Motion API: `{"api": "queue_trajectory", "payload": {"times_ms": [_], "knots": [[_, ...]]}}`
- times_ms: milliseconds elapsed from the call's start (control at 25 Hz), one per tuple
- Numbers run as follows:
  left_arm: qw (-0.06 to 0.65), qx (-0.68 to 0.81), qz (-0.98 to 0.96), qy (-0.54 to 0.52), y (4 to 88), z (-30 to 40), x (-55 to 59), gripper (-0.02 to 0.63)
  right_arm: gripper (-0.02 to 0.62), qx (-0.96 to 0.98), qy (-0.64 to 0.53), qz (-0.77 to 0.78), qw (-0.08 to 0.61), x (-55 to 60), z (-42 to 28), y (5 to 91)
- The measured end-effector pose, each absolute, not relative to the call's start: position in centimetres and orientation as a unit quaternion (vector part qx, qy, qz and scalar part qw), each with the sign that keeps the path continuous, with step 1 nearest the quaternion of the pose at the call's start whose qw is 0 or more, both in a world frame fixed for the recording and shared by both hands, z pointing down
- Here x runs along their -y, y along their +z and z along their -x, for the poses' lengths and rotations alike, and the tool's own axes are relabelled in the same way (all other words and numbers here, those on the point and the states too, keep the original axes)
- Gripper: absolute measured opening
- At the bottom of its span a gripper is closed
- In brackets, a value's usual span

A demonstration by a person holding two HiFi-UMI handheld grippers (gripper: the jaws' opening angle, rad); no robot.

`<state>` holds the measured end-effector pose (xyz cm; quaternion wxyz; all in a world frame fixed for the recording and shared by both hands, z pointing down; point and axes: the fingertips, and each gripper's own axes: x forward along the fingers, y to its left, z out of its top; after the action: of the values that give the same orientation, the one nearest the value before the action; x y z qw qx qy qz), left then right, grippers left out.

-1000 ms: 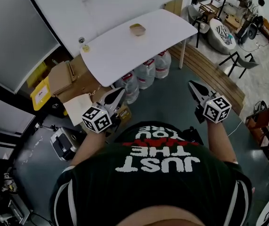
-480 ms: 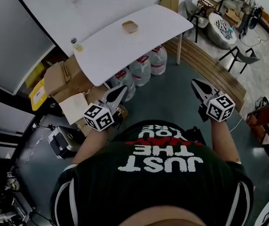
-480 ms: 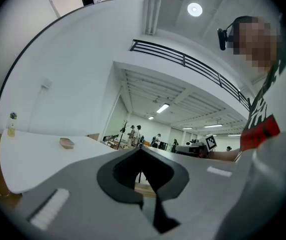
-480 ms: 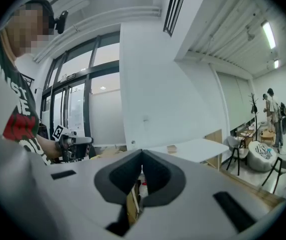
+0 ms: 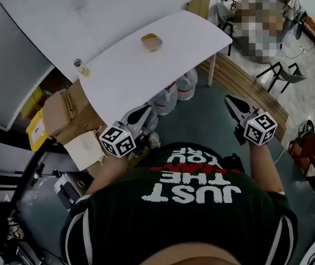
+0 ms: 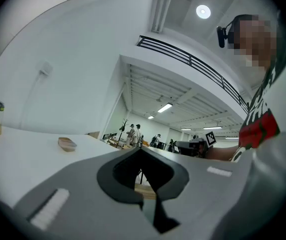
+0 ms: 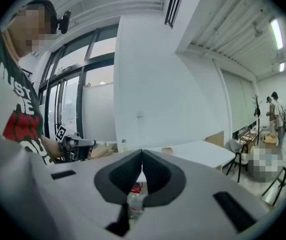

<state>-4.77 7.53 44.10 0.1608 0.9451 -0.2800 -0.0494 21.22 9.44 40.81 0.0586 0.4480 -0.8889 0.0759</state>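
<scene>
A white table [image 5: 125, 70] is seen at twelve o'clock from the person, well ahead of both grippers and reached by neither. Cardboard boxes [image 5: 58, 110] are stacked at ten o'clock, beside and partly under the table's left end. Water jugs [image 5: 186, 85] are stood on the floor beneath the table's near edge, at about twelve o'clock. They are the things nearest the grippers, yet apart from both. The left gripper [image 5: 145, 111] is held in the air at eleven o'clock, near the jugs and above the edge of the boxes. Its jaws are seen pressed tip to tip in its own view, with nothing between them. The right gripper [image 5: 228, 100] is held at one o'clock over bare floor, its jaws likewise closed together and empty; only a distant jug is glimpsed through the hollow behind the tips. A small brown block [image 5: 151, 41] is laid on the far half of the table, and a little bottle [image 5: 81, 68] is stood at its nine o'clock edge. Nothing is judged to have been gripped or touched so far — the work is at its very start, and all handling is left to be done.
</scene>
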Motion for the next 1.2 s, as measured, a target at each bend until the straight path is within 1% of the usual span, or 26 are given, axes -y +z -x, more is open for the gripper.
{"api": "queue_trajectory", "payload": {"times_ms": [120,240,360,480,640,760,1000,1200], "knots": [[0.164,0.267,-0.948,-0.053,45.1,5.8,0.8,0.002,0.006,0.887,0.064,-0.454,0.054,-1.4,-19.7,39.9],[0.176,0.265,-0.948,-0.034,45.2,7.0,8.6,0.002,0.006,0.887,0.076,-0.454,0.039,6.6,-17.8,38.6],[0.171,0.268,-0.948,-0.016,45.1,7.7,14.6,0.002,0.006,0.893,0.079,-0.441,0.044,13.5,-16.1,37.7],[0.176,0.285,-0.942,-0.004,45.9,7.2,19.1,0.002,0.006,0.901,0.085,-0.423,0.05,18.7,-16.1,38.0],[0.187,0.328,-0.926,0.005,47.1,5.0,23.4,0.002,0.006,0.915,0.098,-0.389,0.049,24.1,-18.2,39.6],[0.206,0.369,-0.906,0.011,48.1,4.5,25.4,0.002,0.007,0.928,0.113,-0.353,0.048,27.4,-18.5,41.2],[0.228,0.416,-0.88,0.014,49.5,5.4,26.7,0.002,0.006,0.943,0.119,-0.305,0.052,30.6,-16.8,42.8],[0.251,0.422,-0.871,0.011,51.1,6.4,28.7,0.002,0.006,0.944,0.118,-0.303,0.066,31.5,-15.7,44.0]]}}
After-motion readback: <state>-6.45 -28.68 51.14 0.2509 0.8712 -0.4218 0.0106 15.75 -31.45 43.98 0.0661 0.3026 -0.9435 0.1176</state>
